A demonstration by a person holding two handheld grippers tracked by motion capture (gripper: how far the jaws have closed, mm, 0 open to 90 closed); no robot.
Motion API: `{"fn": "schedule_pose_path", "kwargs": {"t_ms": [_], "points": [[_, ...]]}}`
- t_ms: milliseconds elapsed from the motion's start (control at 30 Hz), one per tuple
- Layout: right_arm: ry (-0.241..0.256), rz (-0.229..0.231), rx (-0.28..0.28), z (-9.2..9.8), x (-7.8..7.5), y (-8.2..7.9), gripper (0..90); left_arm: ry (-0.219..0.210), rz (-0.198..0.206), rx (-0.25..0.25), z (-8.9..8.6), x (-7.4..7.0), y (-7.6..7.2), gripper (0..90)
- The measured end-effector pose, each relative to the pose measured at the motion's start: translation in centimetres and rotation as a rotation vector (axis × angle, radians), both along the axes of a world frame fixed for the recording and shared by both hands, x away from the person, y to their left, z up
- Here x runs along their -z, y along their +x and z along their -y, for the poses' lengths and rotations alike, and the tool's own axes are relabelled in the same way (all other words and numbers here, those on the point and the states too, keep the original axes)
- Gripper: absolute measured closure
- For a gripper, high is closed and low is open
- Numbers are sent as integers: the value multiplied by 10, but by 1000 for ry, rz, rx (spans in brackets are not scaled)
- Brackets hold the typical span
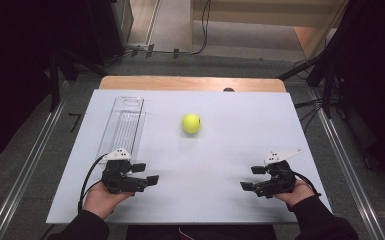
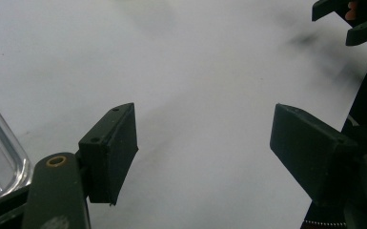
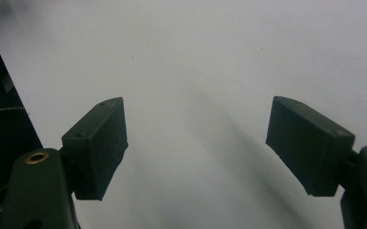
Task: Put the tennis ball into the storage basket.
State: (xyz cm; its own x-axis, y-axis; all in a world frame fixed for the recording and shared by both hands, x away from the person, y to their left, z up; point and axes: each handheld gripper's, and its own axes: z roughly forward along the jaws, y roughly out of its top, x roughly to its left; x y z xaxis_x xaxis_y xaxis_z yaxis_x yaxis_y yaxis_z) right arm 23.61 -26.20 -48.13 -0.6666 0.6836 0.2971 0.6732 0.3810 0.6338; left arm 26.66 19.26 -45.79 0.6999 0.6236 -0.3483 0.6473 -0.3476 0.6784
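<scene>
One ball (image 1: 191, 123) on the table (image 1: 220, 165), yellow-green, sitting alone near the middle of the white top, a little toward the far side. One clear tray (image 1: 122, 125) lies off to the left, long and narrow, running away from the person. Nothing is in it that I can make out.

Two grippers down at the near edge, one per hand. The left gripper (image 1: 146, 174) sits just in front of the tray's near end, jaws spread wide and holding nothing; its own view confirms it, two black pads apart over bare white surface, with a corner of the tray at the lower left. The right gripper (image 1: 253, 178) is well apart on the other side, pointing inward toward the left one, jaws likewise gaping and empty.

The ball lies well ahead of both grippers, roughly between them, touching neither.
</scene>
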Motion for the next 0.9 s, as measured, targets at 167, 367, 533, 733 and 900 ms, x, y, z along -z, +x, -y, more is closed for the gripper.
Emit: {"fn": "schedule_pose_path", "kwargs": {"t_ms": [167,367,533,733,900], "points": [[0,0,2,0,0,0,197,12,8,21,3,-3,1,250],[0,0,4,0,0,0,197,6,-1,24,6,-5,3,245],[-2,-3,5,0,0,0,197,5,5,32,5,-6,4,193],[-3,-1,1,0,0,-1,197,-15,9,38,9,-7,4,35],[-1,-1,2,0,0,0,197,-15,10,60,14,-8,5,0]]}}
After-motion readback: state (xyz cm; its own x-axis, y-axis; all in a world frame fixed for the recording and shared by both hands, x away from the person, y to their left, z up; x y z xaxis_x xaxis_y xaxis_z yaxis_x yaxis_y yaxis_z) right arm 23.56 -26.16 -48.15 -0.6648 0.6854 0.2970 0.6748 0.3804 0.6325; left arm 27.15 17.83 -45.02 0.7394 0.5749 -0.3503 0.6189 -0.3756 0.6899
